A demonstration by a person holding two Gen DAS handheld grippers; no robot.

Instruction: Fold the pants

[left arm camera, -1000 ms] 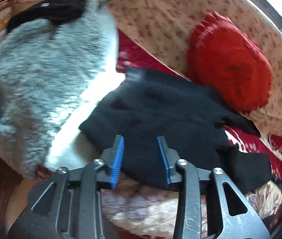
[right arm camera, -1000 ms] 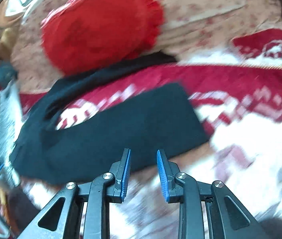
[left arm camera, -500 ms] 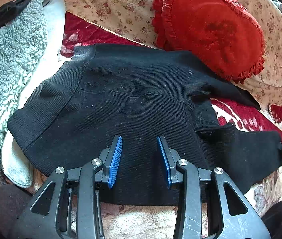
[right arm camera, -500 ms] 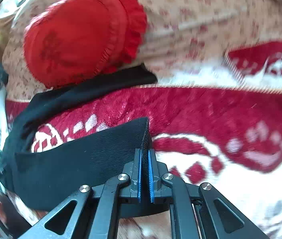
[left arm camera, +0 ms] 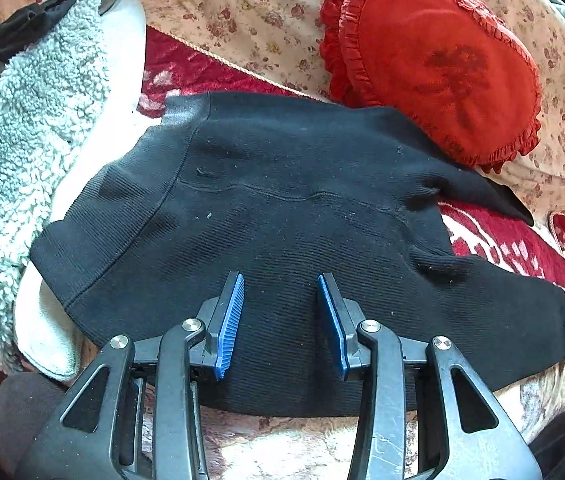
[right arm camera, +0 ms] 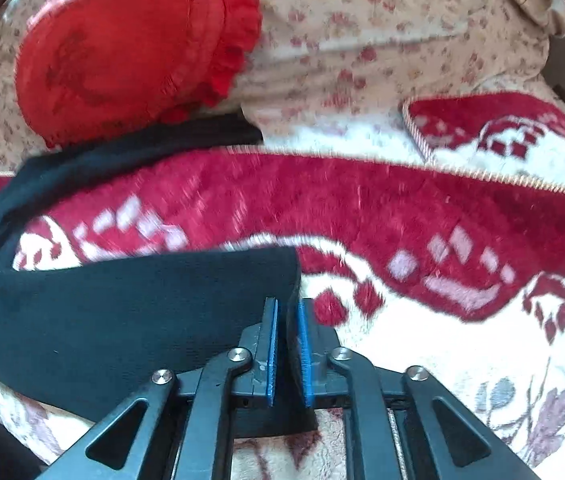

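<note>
Black ribbed pants lie spread on a red and white patterned blanket. The waistband is at the left and the legs run to the right. My left gripper is open just above the seat of the pants, near their front edge. In the right wrist view my right gripper is shut on the hem corner of the near pant leg. The far leg stretches toward the red cushion.
A red heart-shaped frilled cushion leans on the floral sofa back; it also shows in the right wrist view. A grey fleece garment with white lining lies left of the waistband. The blanket extends right.
My right gripper closed on the hem corner of the near leg and holds it. My left gripper moved in over the pants and stayed open.
</note>
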